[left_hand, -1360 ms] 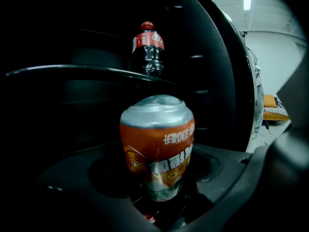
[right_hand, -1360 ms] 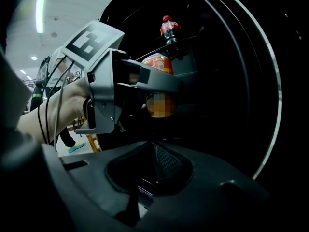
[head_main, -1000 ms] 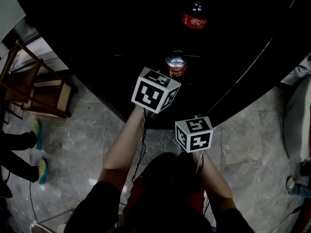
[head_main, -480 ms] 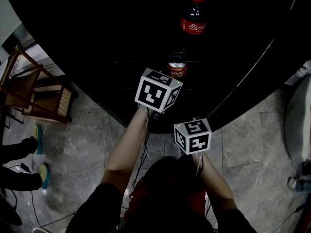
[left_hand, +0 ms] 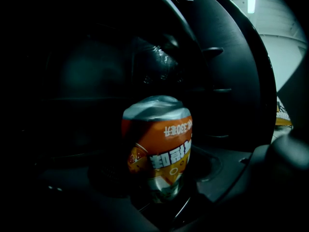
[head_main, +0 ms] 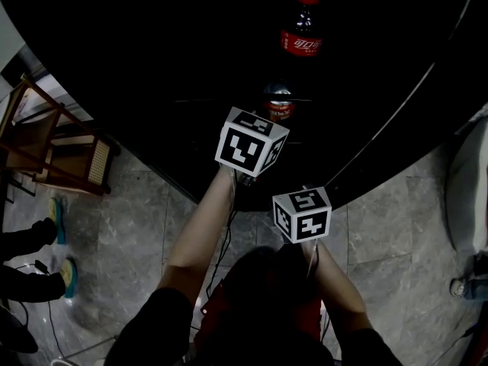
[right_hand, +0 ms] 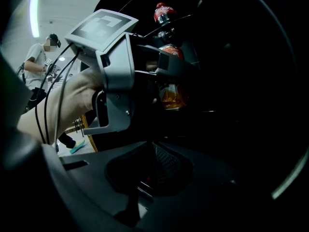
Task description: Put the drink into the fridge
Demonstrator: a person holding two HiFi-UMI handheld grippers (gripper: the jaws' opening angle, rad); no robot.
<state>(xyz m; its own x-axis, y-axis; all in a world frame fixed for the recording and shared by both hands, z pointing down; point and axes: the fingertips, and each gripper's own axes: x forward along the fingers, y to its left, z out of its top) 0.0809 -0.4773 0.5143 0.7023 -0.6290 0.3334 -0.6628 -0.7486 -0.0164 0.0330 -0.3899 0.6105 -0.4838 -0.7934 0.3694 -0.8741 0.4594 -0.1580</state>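
A black round table [head_main: 152, 67] fills the far half of the head view and stands on a grey marble-tiled floor [head_main: 381, 227]. A wooden chair with a cane seat [head_main: 46, 139] stands on the left, beside the table's edge. Nearer on the left, a foot in a teal shoe [head_main: 67, 269] rests on the tiles. A dark cola bottle with a red cap and red label [head_main: 303, 29] stands upright on the far part of the table.

Both forearms reach forward from the near side. The left tool [head_main: 268, 124] stretches out over the table's near edge with its jaws closed on an orange drink can with a silver top [left_hand: 158, 146], which is nearer than the bottle and well apart from it. The right tool [right_hand: 152, 163] hangs lower and nearer, at the table's rim, with its jaws together and nothing between them.
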